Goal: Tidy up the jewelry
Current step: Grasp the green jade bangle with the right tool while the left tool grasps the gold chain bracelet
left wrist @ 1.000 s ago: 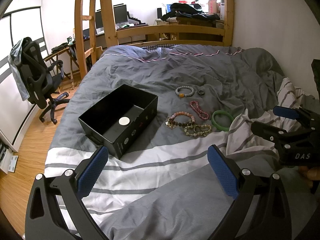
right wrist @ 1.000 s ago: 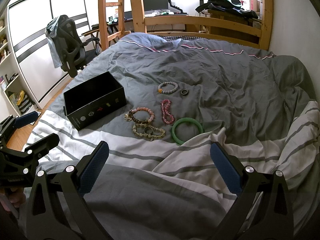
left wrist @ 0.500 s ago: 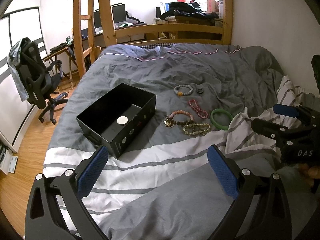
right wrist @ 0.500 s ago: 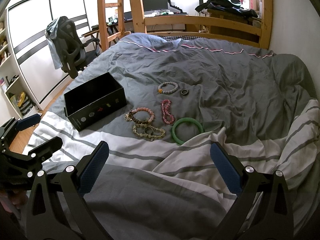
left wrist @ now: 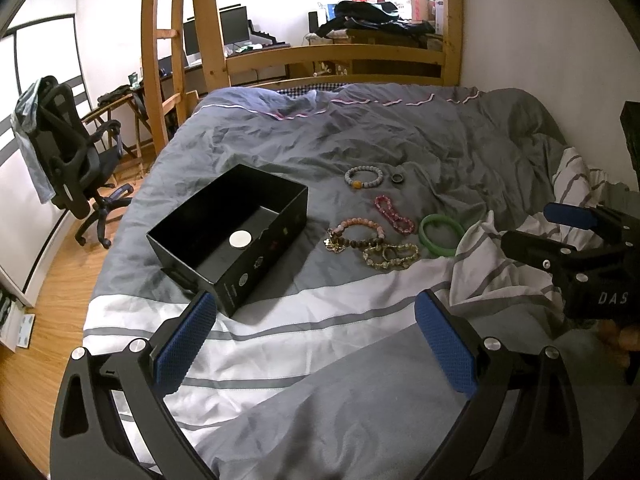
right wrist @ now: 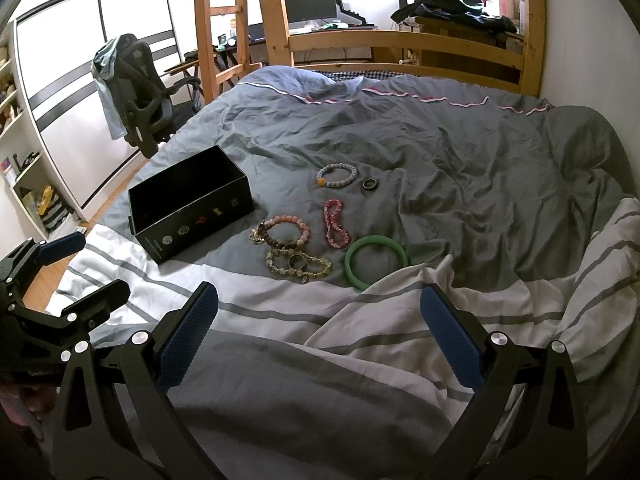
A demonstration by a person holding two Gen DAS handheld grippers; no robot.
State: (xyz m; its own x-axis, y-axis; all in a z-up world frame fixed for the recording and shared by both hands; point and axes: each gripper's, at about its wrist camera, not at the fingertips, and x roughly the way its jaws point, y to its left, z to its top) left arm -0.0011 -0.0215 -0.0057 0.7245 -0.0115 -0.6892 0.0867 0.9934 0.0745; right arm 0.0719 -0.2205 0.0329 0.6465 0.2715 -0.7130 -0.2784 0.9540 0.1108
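A black open box (left wrist: 240, 236) (right wrist: 192, 208) sits on the grey bed with a white disc (left wrist: 240, 239) inside. Right of it lie a grey bead bracelet (left wrist: 362, 178) (right wrist: 337, 175), a dark ring (left wrist: 397, 178) (right wrist: 370, 184), a red bead bracelet (left wrist: 394, 214) (right wrist: 335, 224), a pink bead bracelet (left wrist: 360, 232) (right wrist: 286, 232), a gold bracelet (left wrist: 390, 256) (right wrist: 298, 263) and a green bangle (left wrist: 441, 229) (right wrist: 376, 260). My left gripper (left wrist: 316, 340) is open and empty, near the bed's front. My right gripper (right wrist: 318, 332) is open and empty, short of the bangle.
A folded white striped sheet (right wrist: 440, 300) partly covers the bangle's near edge. A wooden bunk frame (left wrist: 336, 60) stands behind the bed. An office chair (left wrist: 68, 168) stands on the floor at left. A white wall (left wrist: 540, 40) runs along the right.
Both grippers have shifted only slightly; the scene sits a touch lower in the left view. Nothing was picked up or moved.
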